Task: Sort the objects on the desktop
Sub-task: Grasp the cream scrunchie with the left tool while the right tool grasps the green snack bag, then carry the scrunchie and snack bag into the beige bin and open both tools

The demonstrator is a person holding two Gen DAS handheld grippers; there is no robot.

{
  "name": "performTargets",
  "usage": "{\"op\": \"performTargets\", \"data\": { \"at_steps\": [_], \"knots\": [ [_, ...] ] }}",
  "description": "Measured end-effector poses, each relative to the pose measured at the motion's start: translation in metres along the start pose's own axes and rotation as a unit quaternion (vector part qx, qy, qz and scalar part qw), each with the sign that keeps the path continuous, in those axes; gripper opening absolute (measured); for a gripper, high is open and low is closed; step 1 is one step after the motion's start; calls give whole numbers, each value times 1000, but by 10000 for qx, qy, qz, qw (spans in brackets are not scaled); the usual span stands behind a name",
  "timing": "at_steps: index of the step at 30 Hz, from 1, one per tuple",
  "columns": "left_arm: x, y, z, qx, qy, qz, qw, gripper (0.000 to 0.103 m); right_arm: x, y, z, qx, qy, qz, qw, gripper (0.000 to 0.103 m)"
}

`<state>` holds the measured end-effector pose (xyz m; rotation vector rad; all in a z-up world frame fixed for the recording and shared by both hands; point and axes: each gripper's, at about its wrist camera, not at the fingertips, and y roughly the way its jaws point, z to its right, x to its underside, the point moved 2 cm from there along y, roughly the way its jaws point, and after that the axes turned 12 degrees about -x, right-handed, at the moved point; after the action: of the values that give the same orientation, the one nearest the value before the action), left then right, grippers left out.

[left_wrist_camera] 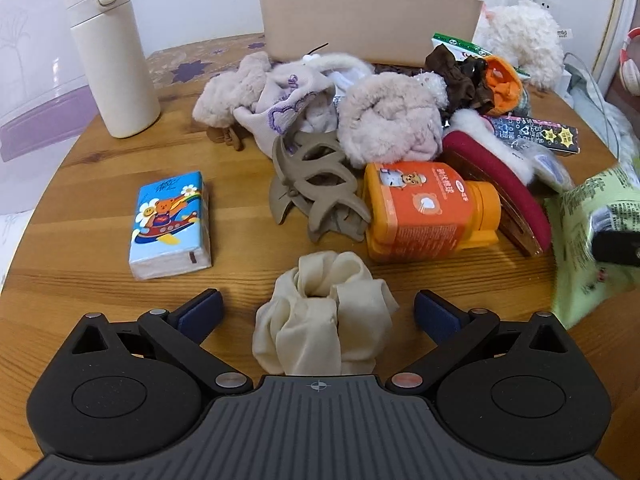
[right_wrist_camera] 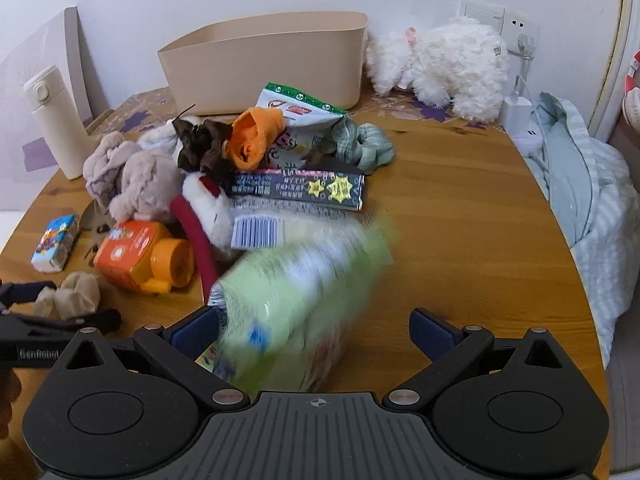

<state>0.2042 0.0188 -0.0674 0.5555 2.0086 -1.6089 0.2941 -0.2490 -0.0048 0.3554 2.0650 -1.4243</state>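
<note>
Between the left gripper's spread fingers lies a cream scrunchie, untouched on the round table. Only the right wrist view shows the right gripper, also spread, with a blurred green packet against its left finger; whether it rests there or hangs I cannot tell. Farther back stand the beige bin, the white flask and, smaller, an orange bottle, a claw clip and a tissue pack.

Motion-blurred green packet hides the tabletop between the jaws.
</note>
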Motion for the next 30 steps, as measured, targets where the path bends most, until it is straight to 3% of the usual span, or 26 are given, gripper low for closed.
{"op": "performTargets", "data": {
  "at_steps": [3,8,10,12,13,14,16,22,30],
  "knots": [
    [0,1,1,38,31,39,10000,103,-3,10,3,-253,129,-83,9996,102],
    [1,0,0,111,132,150,9997,103,-1,18,10,-741,542,-86,9957,81],
    [2,0,0,134,157,200,9996,103,0,17,13,-821,633,-33,9946,78],
    [2,-2,0,176,178,280,9993,95,0,16,15,-836,650,0,9944,78],
    [2,-5,0,196,183,345,9990,81,0,15,18,-852,708,37,9938,77],
    [2,-8,1,219,193,399,9988,60,1,14,19,-869,742,55,9934,76],
    [-1,-12,2,249,208,406,9986,38,1,12,21,-855,755,50,9935,74],
    [1,-17,5,301,246,410,9984,22,-4,-10,24,-790,640,250,9945,74],
    [-27,-53,-8,370,191,901,9951,21,-50,-49,26,-550,340,880,9940,73]
  ]
}}
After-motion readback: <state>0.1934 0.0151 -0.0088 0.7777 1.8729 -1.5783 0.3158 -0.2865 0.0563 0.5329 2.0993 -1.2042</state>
